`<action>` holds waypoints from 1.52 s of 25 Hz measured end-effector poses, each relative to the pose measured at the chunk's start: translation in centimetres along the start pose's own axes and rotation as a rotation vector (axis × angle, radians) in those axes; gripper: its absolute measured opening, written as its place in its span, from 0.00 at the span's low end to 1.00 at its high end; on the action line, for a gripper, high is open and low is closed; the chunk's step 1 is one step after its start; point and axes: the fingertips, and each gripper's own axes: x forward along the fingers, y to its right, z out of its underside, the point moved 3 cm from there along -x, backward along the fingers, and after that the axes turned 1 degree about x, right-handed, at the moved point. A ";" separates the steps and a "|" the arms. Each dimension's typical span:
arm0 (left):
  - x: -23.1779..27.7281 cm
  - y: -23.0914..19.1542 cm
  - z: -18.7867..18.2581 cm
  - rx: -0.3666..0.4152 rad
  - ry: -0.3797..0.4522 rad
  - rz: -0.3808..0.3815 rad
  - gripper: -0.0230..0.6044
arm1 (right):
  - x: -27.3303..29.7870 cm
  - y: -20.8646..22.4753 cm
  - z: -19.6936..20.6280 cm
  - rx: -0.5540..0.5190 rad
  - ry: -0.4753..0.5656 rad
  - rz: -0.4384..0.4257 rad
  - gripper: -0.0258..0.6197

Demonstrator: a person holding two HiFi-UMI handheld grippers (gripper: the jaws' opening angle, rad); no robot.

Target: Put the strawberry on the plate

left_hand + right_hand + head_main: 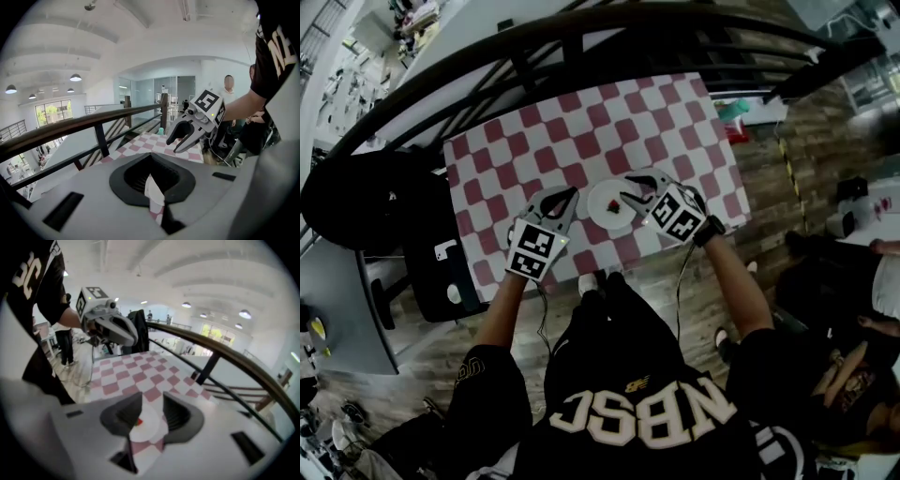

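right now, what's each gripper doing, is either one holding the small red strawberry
left gripper: closed, holding nothing.
right gripper: open above the round white plate; the small red strawberry lies on the plate, not held.

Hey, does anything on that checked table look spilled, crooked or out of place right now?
Nothing stands out. The strawberry sits on the white plate, which lies flat on the smooth checked cloth. The right tool is open by the plate, and the left tool is shut on its other side. Nothing is spilled.
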 end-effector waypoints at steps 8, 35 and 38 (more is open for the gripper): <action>-3.3 0.2 -6.7 -0.058 0.185 -0.133 0.06 | -8.8 2.1 -6.4 0.310 0.410 0.258 0.20; -6.9 2.1 -12.4 -0.160 0.457 -0.330 0.06 | -13.9 -0.8 -11.6 0.482 0.647 0.530 0.07; -7.1 1.9 -11.7 -0.167 0.446 -0.338 0.06 | -13.6 -1.4 -11.9 0.477 0.658 0.510 0.07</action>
